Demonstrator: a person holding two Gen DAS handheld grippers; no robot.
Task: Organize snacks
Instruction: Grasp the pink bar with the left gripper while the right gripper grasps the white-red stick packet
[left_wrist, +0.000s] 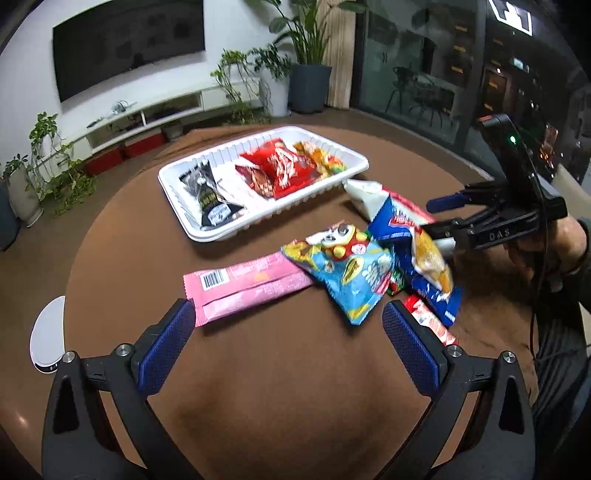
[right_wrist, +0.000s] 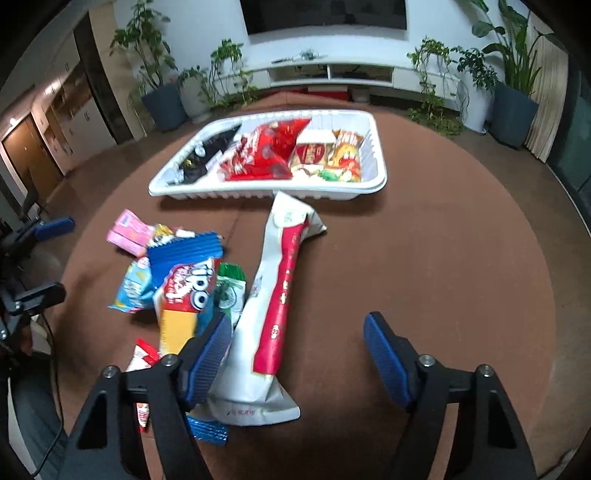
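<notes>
A white tray (left_wrist: 207, 236) (right_wrist: 266, 194) at the back of the brown round table holds several snack packets, red, black and orange. Loose snacks lie in front of it: a pink bar (left_wrist: 251, 288), a light-blue packet (left_wrist: 351, 273), a blue packet (right_wrist: 184, 280) and a long white-and-red packet (right_wrist: 280, 306). My right gripper (right_wrist: 295, 332) stands open over the near end of the white-and-red packet. Its left finger (right_wrist: 208, 354) is at the packet's edge and the right finger stands well apart. My left gripper (left_wrist: 288, 325) is open with nothing in it, just short of the pink bar.
A small red-and-white packet (left_wrist: 432, 321) and a green one (right_wrist: 231, 288) lie in the pile. A white flat object (left_wrist: 48, 336) sits at the table's left edge. Potted plants, a low white cabinet and a wall screen stand beyond the table.
</notes>
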